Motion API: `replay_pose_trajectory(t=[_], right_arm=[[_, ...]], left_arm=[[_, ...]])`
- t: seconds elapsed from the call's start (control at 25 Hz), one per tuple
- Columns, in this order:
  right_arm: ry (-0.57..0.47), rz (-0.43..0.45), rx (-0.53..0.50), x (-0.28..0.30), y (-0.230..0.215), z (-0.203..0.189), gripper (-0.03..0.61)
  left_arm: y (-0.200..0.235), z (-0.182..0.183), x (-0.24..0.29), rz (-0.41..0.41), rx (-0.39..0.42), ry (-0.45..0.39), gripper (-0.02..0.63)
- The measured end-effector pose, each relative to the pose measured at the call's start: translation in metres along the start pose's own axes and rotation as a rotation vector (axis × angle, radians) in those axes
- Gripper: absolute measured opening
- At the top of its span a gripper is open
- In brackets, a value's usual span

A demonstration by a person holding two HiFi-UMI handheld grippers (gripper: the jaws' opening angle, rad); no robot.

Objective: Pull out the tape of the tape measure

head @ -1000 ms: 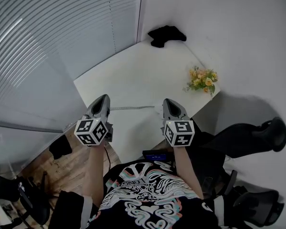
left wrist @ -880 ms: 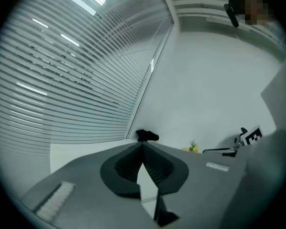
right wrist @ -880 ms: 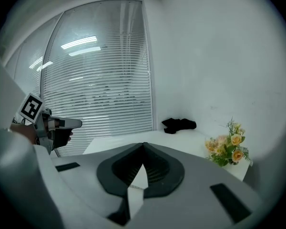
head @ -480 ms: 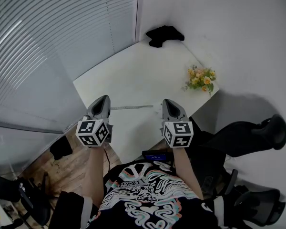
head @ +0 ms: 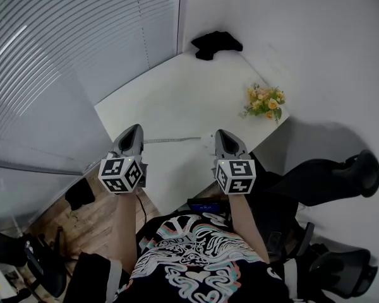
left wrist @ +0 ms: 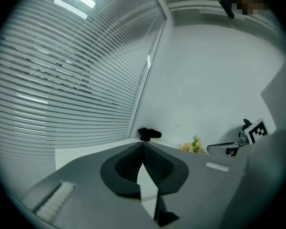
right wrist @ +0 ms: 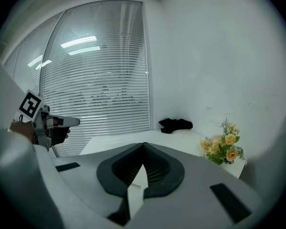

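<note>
The tape (head: pixel 172 140) lies as a thin pale strip flat on the white table (head: pixel 177 100), just below the centre of the head view, running left to right between my two tools. I cannot make out the case; it may sit at the strip's right end, under the right tool.

I judge the blade light and thin, stiff along its length but quick to buckle if bent sideways, with a slick face. If it is sprung, it will likely try to snap back once released. The place to take it is the end tab, pinched flat across its width, with the case pinned or held by the other tool.

The left gripper (head: pixel 134 129) hovers at the strip's left end, jaws closed tip to tip with nothing between them; the tape shows on the table beneath. The right gripper (head: pixel 222 134) hovers at the right end, also closed and empty.

A bunch of flowers (head: pixel 265 103) stands at the table's right edge, and a black cloth (head: pixel 216 44) lies at the far corner, top centre.
</note>
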State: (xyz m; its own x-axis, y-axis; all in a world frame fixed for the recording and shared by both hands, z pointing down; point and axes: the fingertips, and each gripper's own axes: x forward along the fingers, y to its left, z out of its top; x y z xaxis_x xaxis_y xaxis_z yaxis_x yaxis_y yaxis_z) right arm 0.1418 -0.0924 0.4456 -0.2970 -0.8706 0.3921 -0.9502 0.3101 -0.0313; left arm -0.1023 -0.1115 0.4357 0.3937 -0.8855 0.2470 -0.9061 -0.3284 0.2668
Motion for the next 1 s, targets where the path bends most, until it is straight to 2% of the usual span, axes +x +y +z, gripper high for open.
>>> replay_pose_trajectory(t=[1.0], right_arm=[[0.025, 0.017, 0.024, 0.006, -0.002, -0.009, 0.002]], left_arm=[[0.003, -0.013, 0.006, 0.000, -0.013, 0.032, 0.002]])
